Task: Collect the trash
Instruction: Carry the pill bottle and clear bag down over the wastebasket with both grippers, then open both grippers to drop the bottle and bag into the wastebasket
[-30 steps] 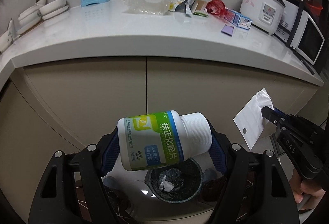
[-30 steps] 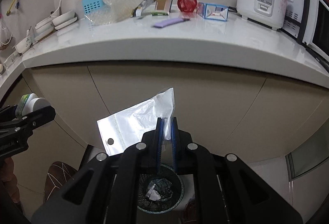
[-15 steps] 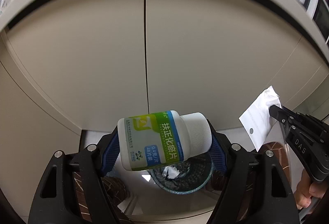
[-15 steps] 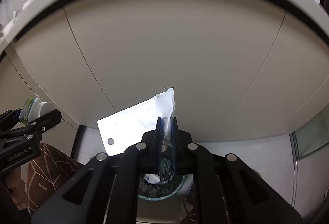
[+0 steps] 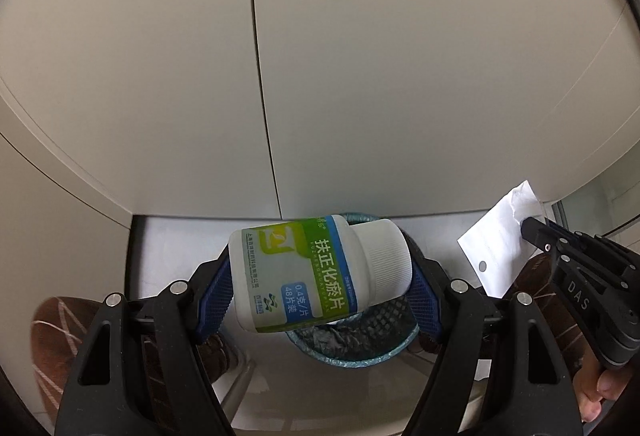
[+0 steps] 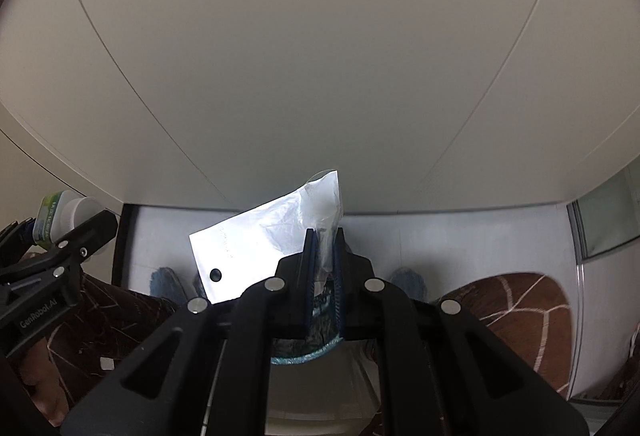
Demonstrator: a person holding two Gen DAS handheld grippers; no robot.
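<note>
I see the bottle [image 5: 320, 272] crosswise above the bin [image 5: 352, 344], cap toward 3 o'clock. The bag [image 5: 500, 240] hangs at its 3 o'clock, cabinet doors [image 5: 360, 55] behind at 12.

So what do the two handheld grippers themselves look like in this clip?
Both are black plastic frames with silver round bolt heads and blue textured pads lining the jaws. The left gripper carries white "GenRobot.AI" lettering on its side, seen from the right wrist view; the right gripper shows "DAS" in the left wrist view. No cables visible.
</note>
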